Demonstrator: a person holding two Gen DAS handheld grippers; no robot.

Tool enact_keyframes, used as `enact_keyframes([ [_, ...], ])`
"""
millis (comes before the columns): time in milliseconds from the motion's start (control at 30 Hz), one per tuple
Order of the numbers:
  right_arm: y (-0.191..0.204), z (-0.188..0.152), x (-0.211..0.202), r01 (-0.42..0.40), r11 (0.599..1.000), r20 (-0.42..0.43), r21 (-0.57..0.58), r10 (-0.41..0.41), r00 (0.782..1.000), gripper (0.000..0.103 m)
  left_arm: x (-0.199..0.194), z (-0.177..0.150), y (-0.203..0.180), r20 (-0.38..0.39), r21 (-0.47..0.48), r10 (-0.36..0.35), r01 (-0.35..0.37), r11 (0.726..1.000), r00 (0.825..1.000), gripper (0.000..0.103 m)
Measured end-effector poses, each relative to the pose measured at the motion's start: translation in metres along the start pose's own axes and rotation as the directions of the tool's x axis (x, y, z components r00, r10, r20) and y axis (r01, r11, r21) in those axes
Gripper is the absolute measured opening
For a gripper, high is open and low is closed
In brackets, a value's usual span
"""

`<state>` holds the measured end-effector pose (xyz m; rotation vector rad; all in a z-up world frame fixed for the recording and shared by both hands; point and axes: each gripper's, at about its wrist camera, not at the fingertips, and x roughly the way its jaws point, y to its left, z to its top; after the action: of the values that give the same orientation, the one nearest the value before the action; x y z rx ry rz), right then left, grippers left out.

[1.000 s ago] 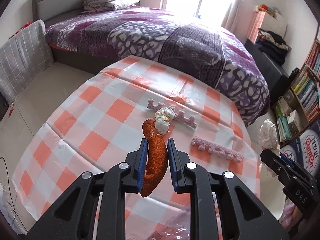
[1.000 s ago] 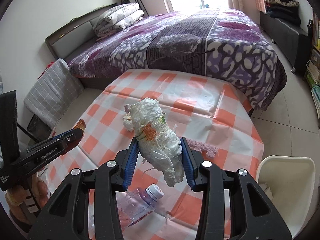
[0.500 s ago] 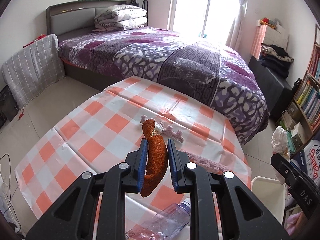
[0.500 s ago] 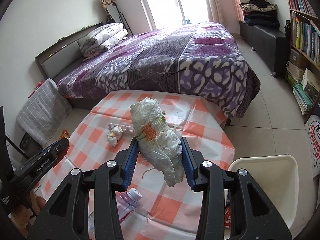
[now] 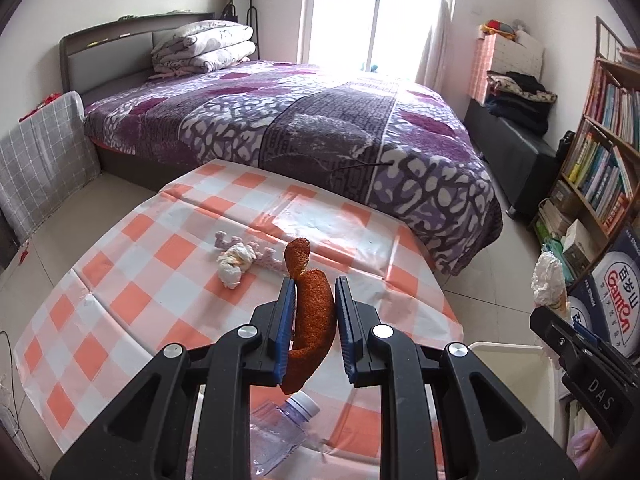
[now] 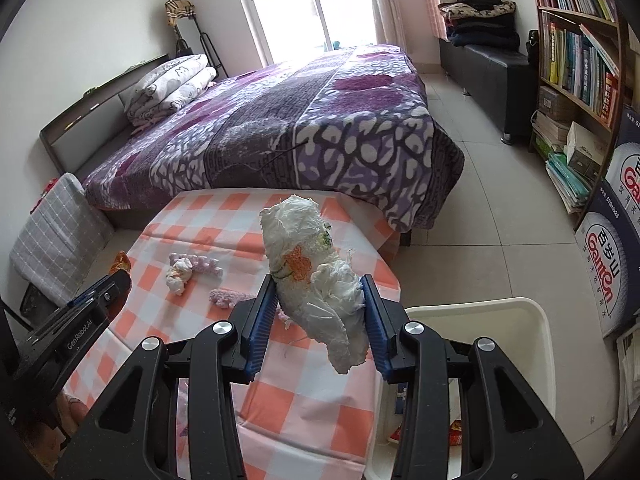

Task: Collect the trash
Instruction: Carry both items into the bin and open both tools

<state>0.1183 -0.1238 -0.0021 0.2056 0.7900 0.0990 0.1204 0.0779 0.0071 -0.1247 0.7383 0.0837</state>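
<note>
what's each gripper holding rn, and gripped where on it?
Left gripper: curved orange peel, pinched across its middle, both ends sticking out. Right gripper: crumpled white paper wad, clamped around its lower-middle.

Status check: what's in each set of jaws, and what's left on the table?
Left gripper shut on orange peel. Right gripper shut on white wad. Table: small wad, pink strips, bottle. Bin alongside, nothing blocking.

I am seeing daylight flooding the window (image 5: 344, 8) behind a purple-covered bed (image 5: 320, 128); a bookshelf (image 5: 604, 152) is lining the right wall.
</note>
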Motion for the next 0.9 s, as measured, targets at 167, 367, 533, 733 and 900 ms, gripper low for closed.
enact_keyframes([
  [167, -0.024, 0.002, -0.004, 0.038, 0.999, -0.006, 0.035, -0.038, 0.999, 0.040, 0.004, -0.009, -0.029, -0.013, 0.053, -0.029, 0.030, 0.998, 0.999, 0.021],
  [367, -0.060, 0.003, -0.007, 0.104, 0.989, -0.032, 0.104, -0.101, 0.994, 0.040, 0.010, -0.022, -0.065, -0.038, 0.117, -0.067, 0.071, 0.991, 0.997, 0.021],
  [533, -0.092, 0.002, -0.009, 0.173, 0.972, -0.067, 0.161, -0.164, 0.984, 0.044, 0.012, -0.033, -0.094, -0.059, 0.168, -0.104, 0.113, 0.979, 0.993, 0.021],
  [733, -0.130, 0.003, -0.025, 0.218, 0.943, -0.048, 0.251, -0.213, 0.976, 0.063, 0.013, -0.047, -0.127, -0.085, 0.220, -0.144, 0.160, 0.962, 0.986, 0.021],
  [900, -0.158, 0.005, -0.039, 0.234, 0.918, -0.028, 0.320, -0.238, 0.971, 0.071, 0.013, -0.059, -0.152, -0.108, 0.260, -0.171, 0.193, 0.946, 0.979, 0.021],
])
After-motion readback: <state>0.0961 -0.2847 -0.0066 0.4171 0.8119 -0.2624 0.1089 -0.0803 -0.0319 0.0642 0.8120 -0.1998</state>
